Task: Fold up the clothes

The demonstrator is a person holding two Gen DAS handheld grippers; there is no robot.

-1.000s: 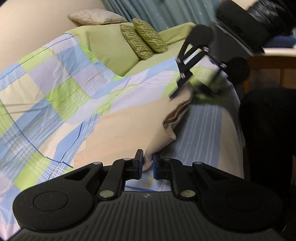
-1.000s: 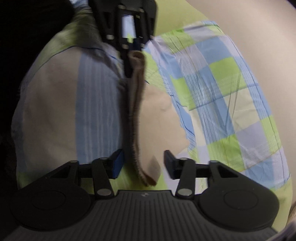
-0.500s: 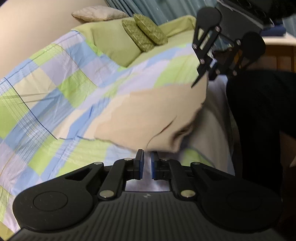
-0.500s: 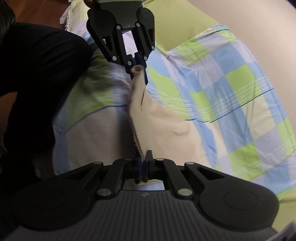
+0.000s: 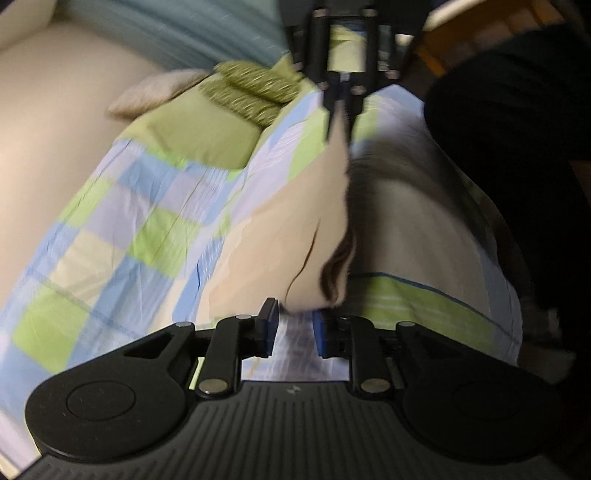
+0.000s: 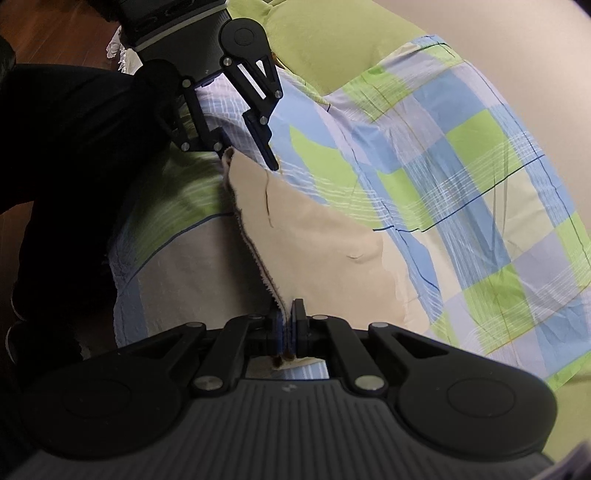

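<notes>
A beige cloth (image 5: 280, 236) with a dark inner edge lies folded on a checked bedspread (image 5: 122, 236). In the left wrist view my left gripper (image 5: 294, 326) is open, its blue pads apart, with the cloth's near corner just in front of them. The right gripper (image 5: 341, 122) at the far end is shut on the cloth's other corner. In the right wrist view my right gripper (image 6: 287, 325) is shut on the cloth (image 6: 314, 243) edge, and the left gripper (image 6: 247, 147) stands open at the far corner.
Green pillows (image 5: 247, 88) and a beige cushion (image 5: 155, 92) lie at the head of the bed by a beige wall (image 6: 517, 48). A person in black clothing (image 6: 66, 155) stands at the bed's edge. Wooden furniture (image 5: 476, 33) is behind.
My left gripper has opened and let go of the cloth corner. The right gripper stays shut on its edge. The cloth has settled lower onto the bedspread.
</notes>
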